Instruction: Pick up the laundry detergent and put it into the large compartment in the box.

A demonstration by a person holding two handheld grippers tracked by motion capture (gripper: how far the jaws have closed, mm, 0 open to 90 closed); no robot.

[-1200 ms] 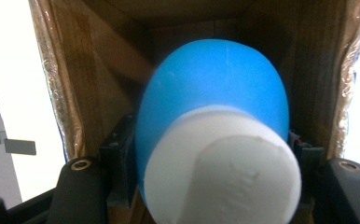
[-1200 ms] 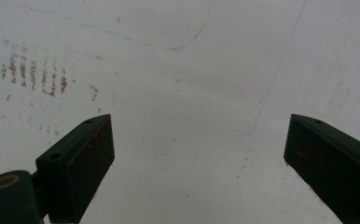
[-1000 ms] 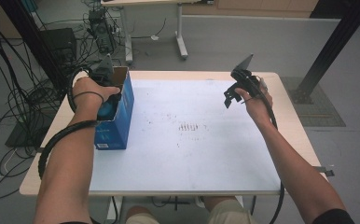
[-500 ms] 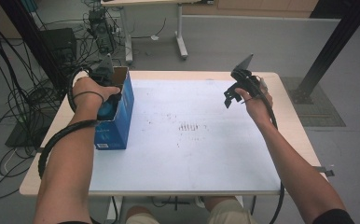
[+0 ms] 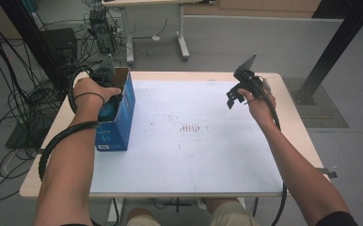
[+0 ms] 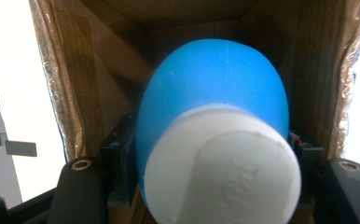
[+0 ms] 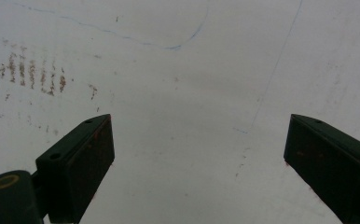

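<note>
The left gripper [image 5: 108, 96] is down inside the blue box [image 5: 118, 120] at nine o'clock on the worktop [image 5: 193, 155], its jaws clamped on a blue bottle [image 6: 215, 93] with a white cap [image 6: 225, 168]. It looks like the bottle is not yet out or let go, though I cannot tell which way it goes. The right gripper [image 7: 197, 163] waits at two o'clock, jaws wide apart and holding nothing.

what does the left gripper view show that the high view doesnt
The left gripper view looks inside the box: brown cardboard walls and a blue bottle with a white cap clamped between the left gripper's jaws.

The high view gives the layout: the blue box at the table's left edge, rust-coloured smudges on the white top, and the right gripper held above the table on the right.

Both share the box and the left gripper reaching into it.
</note>
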